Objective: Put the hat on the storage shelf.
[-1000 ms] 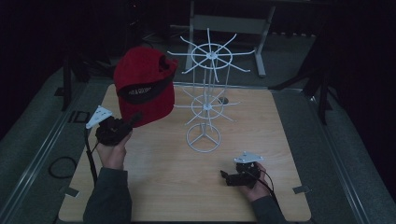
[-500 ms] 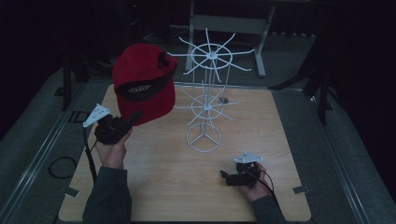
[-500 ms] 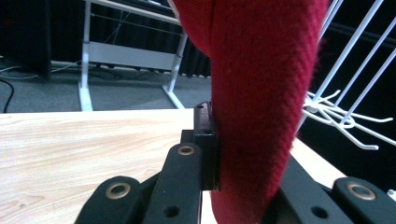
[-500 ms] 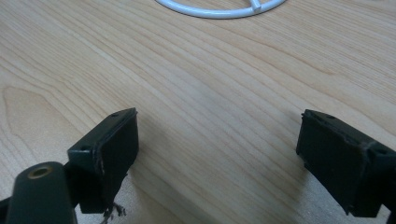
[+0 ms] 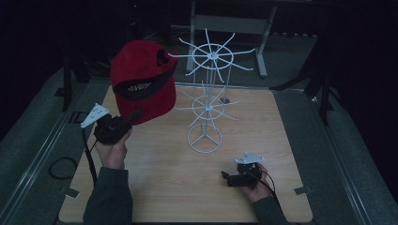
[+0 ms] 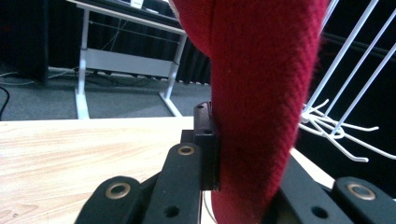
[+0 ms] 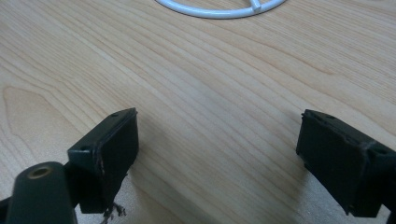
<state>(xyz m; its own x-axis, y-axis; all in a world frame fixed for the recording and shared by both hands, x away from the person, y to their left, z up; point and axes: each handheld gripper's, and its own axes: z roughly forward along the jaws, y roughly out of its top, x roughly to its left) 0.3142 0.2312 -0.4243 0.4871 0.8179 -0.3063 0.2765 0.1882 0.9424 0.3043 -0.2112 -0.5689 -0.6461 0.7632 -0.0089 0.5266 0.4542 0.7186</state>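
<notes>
Left gripper (image 5: 133, 117) clamped the red cap (image 5: 143, 79) at upper left; presumably, lifting its strap squarely over a white rack (image 5: 206, 108) hook suited best; right gripper (image 5: 226, 177) sat wide.

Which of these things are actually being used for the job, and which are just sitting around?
In use:
- red cap, clamped in the left gripper
- white wire rack, next to the cap
- right gripper, open, resting on the wooden table

Lying about:
- metal frame beyond the table
- black cable on the floor

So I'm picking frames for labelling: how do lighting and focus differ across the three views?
High view: dim, dark surround, red fabric cap and white wire rack still readable. Left gripper view: brighter, cap knit sharp. Right gripper view: evenly lit, wooden tabletop grain crisp, near jaws slightly soft.
</notes>
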